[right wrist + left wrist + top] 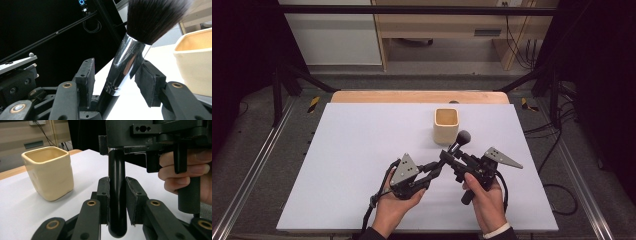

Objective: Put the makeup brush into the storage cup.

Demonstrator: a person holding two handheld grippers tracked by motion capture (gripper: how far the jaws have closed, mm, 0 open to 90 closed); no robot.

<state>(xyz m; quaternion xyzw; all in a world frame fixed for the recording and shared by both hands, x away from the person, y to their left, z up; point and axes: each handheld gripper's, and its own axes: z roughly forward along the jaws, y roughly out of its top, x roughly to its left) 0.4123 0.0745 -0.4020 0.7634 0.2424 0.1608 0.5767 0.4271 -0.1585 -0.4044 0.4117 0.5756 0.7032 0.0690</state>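
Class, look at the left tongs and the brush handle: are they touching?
Touching. In the left gripper view, both pads of the left tongs press against the black brush handle, with no gap on either side.

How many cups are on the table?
1. A cream square cup stands on the white table, just beyond the makeup brush held between the two grippers. Nothing seems able to hide another.

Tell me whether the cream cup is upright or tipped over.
Upright. The cream cup stands on its base on the white table, with its square mouth facing up.
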